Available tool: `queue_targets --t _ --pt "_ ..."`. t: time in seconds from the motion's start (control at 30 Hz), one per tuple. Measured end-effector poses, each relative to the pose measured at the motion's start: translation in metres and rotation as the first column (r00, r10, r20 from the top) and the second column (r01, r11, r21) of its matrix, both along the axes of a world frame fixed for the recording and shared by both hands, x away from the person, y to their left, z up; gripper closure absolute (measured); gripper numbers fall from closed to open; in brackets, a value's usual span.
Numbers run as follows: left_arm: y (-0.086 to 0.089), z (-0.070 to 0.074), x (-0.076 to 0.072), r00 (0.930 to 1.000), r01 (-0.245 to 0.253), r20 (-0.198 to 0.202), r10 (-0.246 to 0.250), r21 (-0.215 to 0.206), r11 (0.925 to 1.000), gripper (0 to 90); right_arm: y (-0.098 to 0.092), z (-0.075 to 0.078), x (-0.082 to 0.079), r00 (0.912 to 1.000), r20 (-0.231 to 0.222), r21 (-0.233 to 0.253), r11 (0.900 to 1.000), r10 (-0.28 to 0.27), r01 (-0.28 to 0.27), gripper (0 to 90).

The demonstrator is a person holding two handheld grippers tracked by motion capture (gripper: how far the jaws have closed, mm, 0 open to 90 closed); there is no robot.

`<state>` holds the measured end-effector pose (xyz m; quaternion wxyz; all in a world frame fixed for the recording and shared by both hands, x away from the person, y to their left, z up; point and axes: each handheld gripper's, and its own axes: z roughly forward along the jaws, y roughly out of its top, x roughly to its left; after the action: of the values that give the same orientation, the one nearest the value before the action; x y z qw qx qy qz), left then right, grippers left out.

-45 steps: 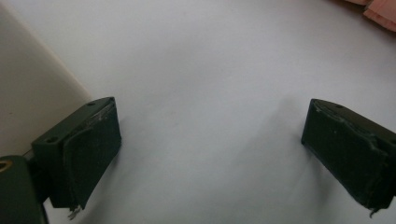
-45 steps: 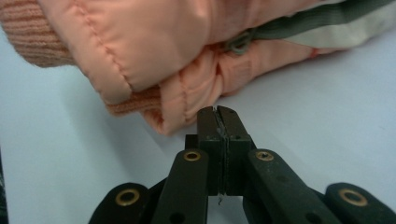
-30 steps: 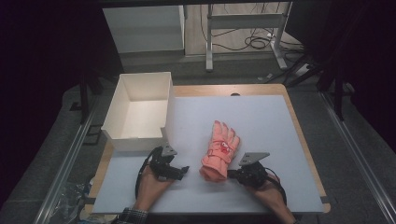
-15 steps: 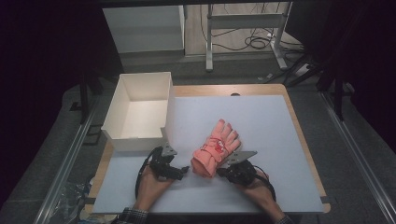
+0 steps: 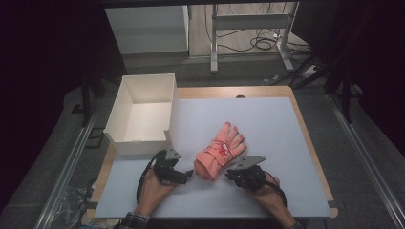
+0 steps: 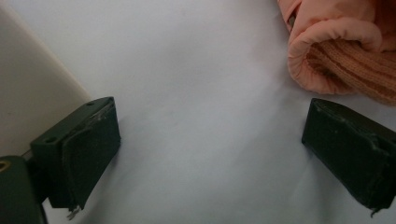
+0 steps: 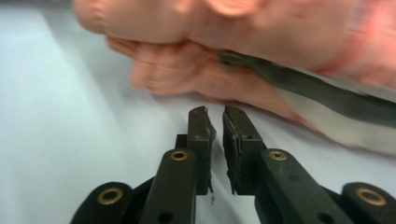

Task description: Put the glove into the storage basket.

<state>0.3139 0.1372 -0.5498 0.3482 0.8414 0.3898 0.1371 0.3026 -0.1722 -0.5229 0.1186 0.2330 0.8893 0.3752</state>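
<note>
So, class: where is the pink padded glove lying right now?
In the high view the pink padded glove lies on the white table sheet, right of the white cardboard box, its cuff between the left gripper and the right gripper.

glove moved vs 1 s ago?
Yes. The pink glove has shifted left and slightly toward the person; its cuff end now lies closer to the white box than a second ago.

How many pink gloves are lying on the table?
1, perhaps more. The pink glove lies on the white sheet between the two grippers, right of the white box; a second glove stacked beneath it cannot be ruled out.
</note>
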Motion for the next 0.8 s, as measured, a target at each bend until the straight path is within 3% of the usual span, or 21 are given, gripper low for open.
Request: queue_targets --t 0.13,0.33,0.43,0.57,0.67,0.73,0.8 --pt "0.0 0.0 0.0 1.0 0.0 -0.001 0.0 0.001 1.0 4.2 -0.03 0.003 0.008 0.9946 0.017 0.016 0.995 -0.102 0.102 67.7" --pt "0.0 0.0 0.0 1.0 0.001 0.003 -0.001 -0.001 1.0 4.1 -0.061 0.006 0.017 0.9758 0.042 0.033 0.976 -0.214 0.213 52.3" --pt "0.0 0.0 0.0 1.0 0.001 0.002 -0.001 -0.003 1.0 4.0 -0.074 0.005 0.022 0.9624 0.053 0.037 0.964 -0.267 0.265 43.3" --pt "0.001 0.0 0.0 1.0 0.003 -0.005 -0.003 -0.007 1.0 3.4 -0.092 0.0 0.029 0.9376 0.038 0.048 0.938 -0.345 0.344 33.2" --pt "0.001 0.0 0.001 0.9999 0.006 -0.01 -0.007 -0.009 0.9999 2.9 -0.1 -0.005 0.034 0.9234 0.028 0.034 0.924 -0.383 0.382 28.6" --pt "0.001 0.001 0.001 0.9998 0.004 -0.019 -0.004 -0.02 0.9998 2.9 -0.101 -0.006 0.036 0.9188 -0.001 0.031 0.918 -0.395 0.395 25.2" --pt "0.002 0.002 0.001 0.9997 0.003 -0.026 -0.003 -0.028 0.9996 2.9 -0.1 -0.006 0.037 0.9195 -0.001 0.017 0.919 -0.393 0.393 24.2"
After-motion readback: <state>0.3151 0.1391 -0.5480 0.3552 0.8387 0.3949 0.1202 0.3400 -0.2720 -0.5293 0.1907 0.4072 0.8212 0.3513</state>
